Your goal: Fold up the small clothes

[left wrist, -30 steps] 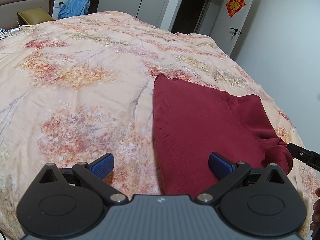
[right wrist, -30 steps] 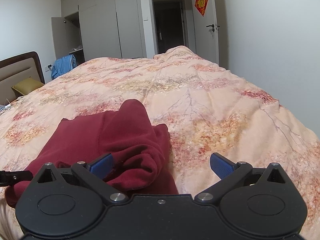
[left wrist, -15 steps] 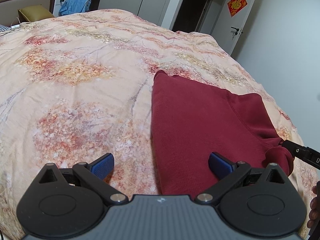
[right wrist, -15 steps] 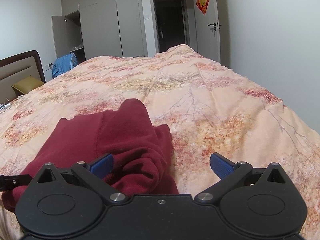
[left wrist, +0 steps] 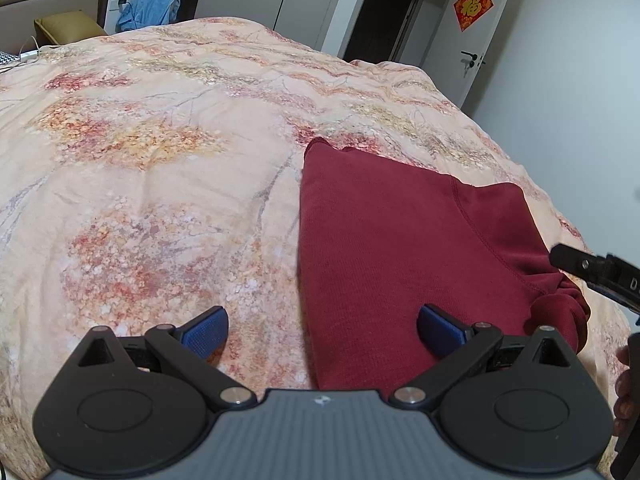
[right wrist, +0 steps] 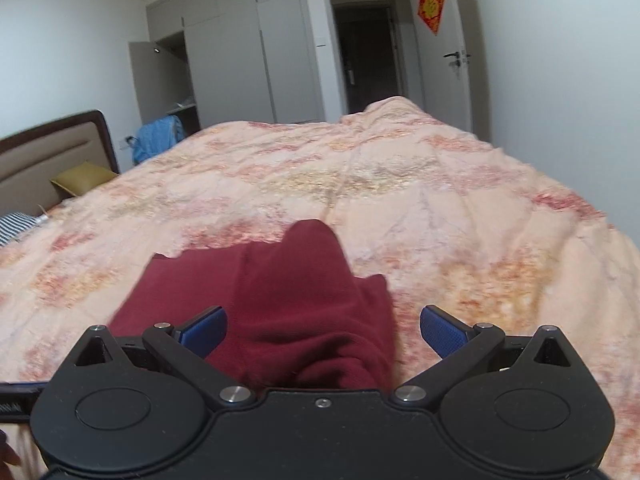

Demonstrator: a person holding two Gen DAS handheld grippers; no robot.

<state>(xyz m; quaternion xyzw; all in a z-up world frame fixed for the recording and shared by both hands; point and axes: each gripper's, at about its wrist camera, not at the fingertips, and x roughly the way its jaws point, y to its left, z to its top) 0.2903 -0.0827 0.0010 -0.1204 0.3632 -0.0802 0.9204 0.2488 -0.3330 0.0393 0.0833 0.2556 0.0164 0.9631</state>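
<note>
red garment (left wrist: 400, 248) lay part-folded on the bed (left wrist: 160, 160). both grippers, left (left wrist: 322, 330) and right (right wrist: 323, 330), gaped wide, holding nothing. next likely needed a pinch on the bunched sleeve (right wrist: 312, 344).

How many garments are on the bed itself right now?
1: a dark red top lying on the floral quilt, partly folded, its sleeve bunched between the open right gripper fingers. A blue garment sits beyond the bed, not on it.
</note>
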